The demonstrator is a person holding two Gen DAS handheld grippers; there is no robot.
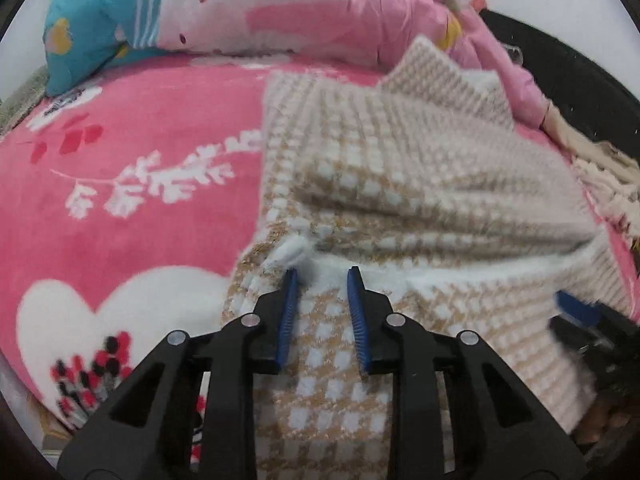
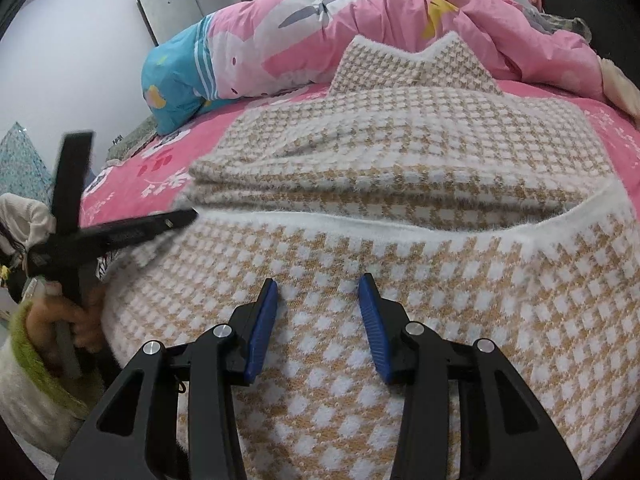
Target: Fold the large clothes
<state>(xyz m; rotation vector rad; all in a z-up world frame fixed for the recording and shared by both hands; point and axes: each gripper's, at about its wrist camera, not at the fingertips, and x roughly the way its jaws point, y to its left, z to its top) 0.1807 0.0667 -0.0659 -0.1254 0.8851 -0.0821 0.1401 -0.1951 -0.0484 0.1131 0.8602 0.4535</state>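
Observation:
A large tan-and-white checked knit garment [image 1: 400, 168] lies on the pink bed, its near part folded up so that a white fuzzy hem [image 2: 360, 224] runs across it. My left gripper [image 1: 323, 272] hovers over the garment's near left corner. Its blue pads stand apart with flat cloth below and nothing pinched, and a white tuft sits by its left fingertip. My right gripper [image 2: 319, 280] stands open above the folded layer of the garment [image 2: 400, 140], also with nothing between its pads. Each gripper shows in the other view: the right gripper [image 1: 580, 312] and the left gripper [image 2: 120, 232], which a hand [image 2: 80, 320] holds.
The garment rests on a pink fleece blanket [image 1: 140, 160] with white flowers and a heart. A bunched pink quilt [image 2: 400, 12] and a teal pillow [image 1: 92, 32] lie along the back. Dark furniture [image 1: 580, 80] stands at the right, and a white cabinet [image 2: 172, 4] behind the bed.

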